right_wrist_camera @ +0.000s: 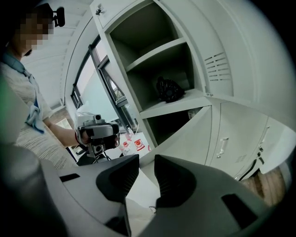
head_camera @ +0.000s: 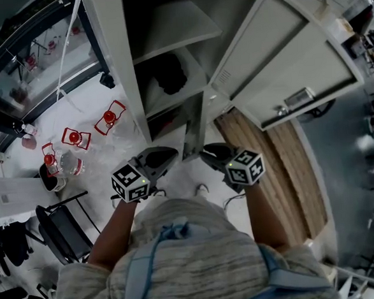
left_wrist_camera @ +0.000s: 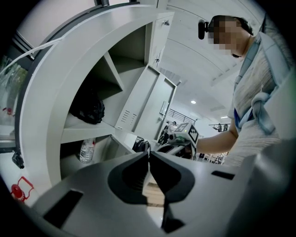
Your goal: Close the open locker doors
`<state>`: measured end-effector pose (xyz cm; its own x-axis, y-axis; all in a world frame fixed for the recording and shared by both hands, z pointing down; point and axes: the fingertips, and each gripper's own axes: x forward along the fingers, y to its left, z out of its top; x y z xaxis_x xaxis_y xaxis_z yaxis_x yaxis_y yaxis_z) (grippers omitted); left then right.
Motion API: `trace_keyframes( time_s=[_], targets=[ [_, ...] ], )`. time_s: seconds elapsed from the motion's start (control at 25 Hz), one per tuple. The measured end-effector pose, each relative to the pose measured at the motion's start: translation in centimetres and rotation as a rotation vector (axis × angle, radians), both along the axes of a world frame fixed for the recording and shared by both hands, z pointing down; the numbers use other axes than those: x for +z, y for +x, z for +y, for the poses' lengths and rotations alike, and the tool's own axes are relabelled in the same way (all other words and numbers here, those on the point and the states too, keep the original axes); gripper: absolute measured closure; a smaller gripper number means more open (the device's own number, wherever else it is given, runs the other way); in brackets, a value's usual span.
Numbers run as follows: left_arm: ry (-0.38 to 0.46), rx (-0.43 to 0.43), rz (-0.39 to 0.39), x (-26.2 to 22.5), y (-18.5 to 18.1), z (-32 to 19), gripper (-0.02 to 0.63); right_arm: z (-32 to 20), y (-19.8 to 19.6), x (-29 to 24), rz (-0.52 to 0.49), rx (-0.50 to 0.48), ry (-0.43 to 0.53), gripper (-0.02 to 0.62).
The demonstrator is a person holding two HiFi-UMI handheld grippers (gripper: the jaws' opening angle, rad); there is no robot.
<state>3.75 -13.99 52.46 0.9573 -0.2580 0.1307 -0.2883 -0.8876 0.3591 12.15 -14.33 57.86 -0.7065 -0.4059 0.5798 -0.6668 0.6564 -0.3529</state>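
A person is holding two grippers before a grey locker [head_camera: 120,67], its upper door [head_camera: 283,62] and lower door [head_camera: 194,131] standing open. The left gripper [head_camera: 165,155] is keeping its jaws together, empty. The right gripper [head_camera: 211,153] is holding its jaws narrowly apart, empty, near the lower door.

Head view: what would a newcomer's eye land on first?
First, the grey locker standing open, with one door swung wide to the right and a black bag on a shelf inside. Just below it, the left tongs, shut, and the right tongs, open, sit on either side of the lower door, which is seen edge-on.
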Motion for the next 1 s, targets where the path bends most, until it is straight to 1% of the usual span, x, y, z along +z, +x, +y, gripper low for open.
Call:
trace_keyframes(
  time_s=[0.24, 0.48, 0.68, 1.0],
  targets=[
    [0.000, -0.039, -0.009, 0.2, -1.8, 0.0, 0.603, -0.8, -2.3, 0.0, -0.031, -0.016, 0.003, 0.512],
    [0.009, -0.064, -0.035, 0.6, -3.4, -0.5, 0.603, -1.9, -4.4, -0.1, -0.050, -0.003, 0.012, 0.512],
    [0.006, -0.063, -0.056, 1.3, -4.3, -0.7, 0.603, -2.9, -6.1, -0.1, -0.066, 0.006, 0.029, 0.512],
    [0.010, -0.056, -0.076, 1.5, -5.1, -1.2, 0.603, -5.0, -8.4, 0.4, -0.053, 0.024, 0.060, 0.512]
  ],
)
